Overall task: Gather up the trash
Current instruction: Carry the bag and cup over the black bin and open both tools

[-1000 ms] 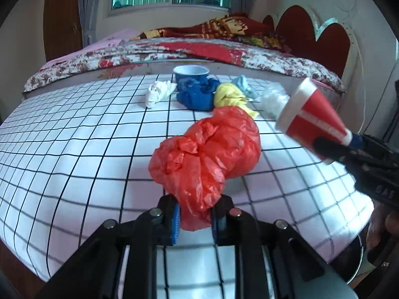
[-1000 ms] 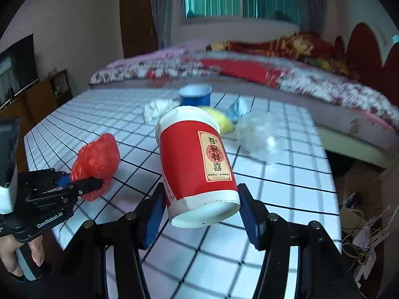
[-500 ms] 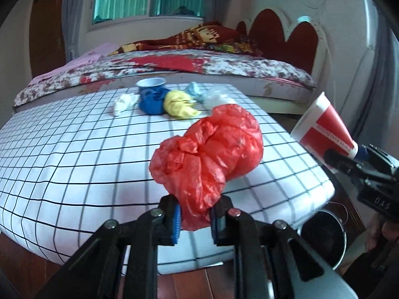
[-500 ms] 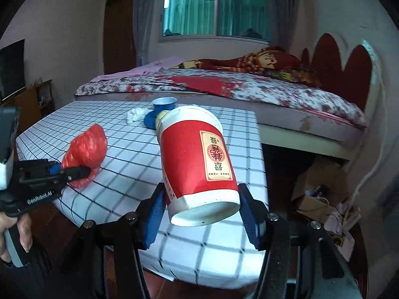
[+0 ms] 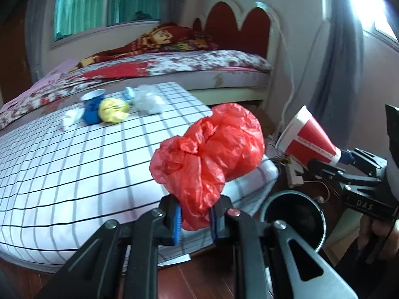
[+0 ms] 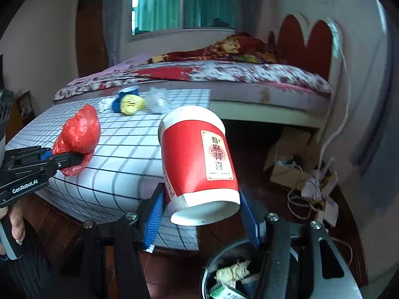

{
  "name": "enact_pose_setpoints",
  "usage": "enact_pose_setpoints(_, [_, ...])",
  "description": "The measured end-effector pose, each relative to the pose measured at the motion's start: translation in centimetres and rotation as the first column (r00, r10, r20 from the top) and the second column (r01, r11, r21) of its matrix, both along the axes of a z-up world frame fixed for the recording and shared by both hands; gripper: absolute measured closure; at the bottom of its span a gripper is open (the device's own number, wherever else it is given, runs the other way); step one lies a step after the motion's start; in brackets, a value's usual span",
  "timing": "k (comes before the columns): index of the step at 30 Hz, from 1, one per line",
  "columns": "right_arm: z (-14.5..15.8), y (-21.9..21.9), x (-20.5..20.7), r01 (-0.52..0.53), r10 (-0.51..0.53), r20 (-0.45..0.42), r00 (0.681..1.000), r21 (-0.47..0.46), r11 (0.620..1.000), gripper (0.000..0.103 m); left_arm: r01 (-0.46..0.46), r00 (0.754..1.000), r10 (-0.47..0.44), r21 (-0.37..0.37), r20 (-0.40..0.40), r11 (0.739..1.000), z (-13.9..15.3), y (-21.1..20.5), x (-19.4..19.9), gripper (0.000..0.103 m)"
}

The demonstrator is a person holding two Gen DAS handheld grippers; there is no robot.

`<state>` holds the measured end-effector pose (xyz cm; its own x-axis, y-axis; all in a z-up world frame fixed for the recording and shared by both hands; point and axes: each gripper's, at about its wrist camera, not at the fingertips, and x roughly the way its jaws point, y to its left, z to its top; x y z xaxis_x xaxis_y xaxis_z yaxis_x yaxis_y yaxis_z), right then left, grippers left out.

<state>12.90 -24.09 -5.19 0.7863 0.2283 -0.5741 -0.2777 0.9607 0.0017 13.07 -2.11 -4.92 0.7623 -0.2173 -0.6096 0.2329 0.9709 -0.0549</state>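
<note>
My left gripper (image 5: 195, 220) is shut on a crumpled red plastic bag (image 5: 212, 157) and holds it in the air off the table's right corner; the bag also shows in the right wrist view (image 6: 79, 134). My right gripper (image 6: 203, 211) is shut on a red and white paper cup (image 6: 197, 159), tilted, above a black trash bin (image 6: 212, 271) with paper scraps inside. The cup (image 5: 309, 137) and the bin (image 5: 294, 214) also show in the left wrist view, with the cup above and to the right of the bin.
The white grid-cloth table (image 5: 74, 154) carries a blue cup (image 5: 92, 99), yellow (image 5: 113, 109), white (image 5: 72, 119) and clear (image 5: 149, 99) crumpled pieces at its far side. A bed (image 6: 237, 77) stands behind. Cardboard and cables (image 6: 311, 174) lie on the floor at right.
Both grippers have moved right off the table edge with their loads. The trash bin has come into view below them.
</note>
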Motion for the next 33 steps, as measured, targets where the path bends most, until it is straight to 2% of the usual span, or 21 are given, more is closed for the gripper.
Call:
enact_pose_setpoints(7, [-1.5, -5.0, -1.9, 0.083, -0.083, -0.027, 0.996, -0.016, 0.996, 0.045, 0.1, 0.995, -0.1, 0.002, -0.026, 0.995, -0.8, -4.6, -0.4, 0.085])
enact_pose_setpoints(14, [-3.4, -9.0, -3.5, 0.139, -0.141, -0.087, 0.986, -0.024, 0.99, 0.045, 0.231, 0.97, -0.229, 0.015, -0.078, 0.973, -2.5, -10.2, -0.8, 0.085])
enact_pose_setpoints(22, [-7.2, -12.4, -5.1, 0.167, -0.172, -0.191, 0.966, -0.043, 0.985, 0.045, 0.346, 0.924, -0.338, 0.014, -0.18, 0.938, -6.0, -14.7, -0.9, 0.085])
enact_pose_setpoints(27, [-8.7, -14.1, -5.3, 0.178, -0.178, -0.242, 0.954, -0.023, 0.984, 0.044, 0.419, 0.879, -0.396, 0.035, -0.265, 0.907, -8.6, -17.6, -0.4, 0.084])
enact_pose_setpoints(30, [-9.8, -14.4, -5.4, 0.171, -0.166, -0.279, 0.946, -0.009, 0.985, 0.044, 0.449, 0.854, -0.418, 0.033, -0.31, 0.893, -10.0, -18.7, 0.1, 0.084])
enact_pose_setpoints(33, [-10.7, -14.1, -5.2, 0.143, -0.146, -0.302, 0.942, -0.031, 0.989, 0.044, 0.461, 0.84, -0.429, 0.021, -0.332, 0.887, -10.7, -19.5, 0.3, 0.084])
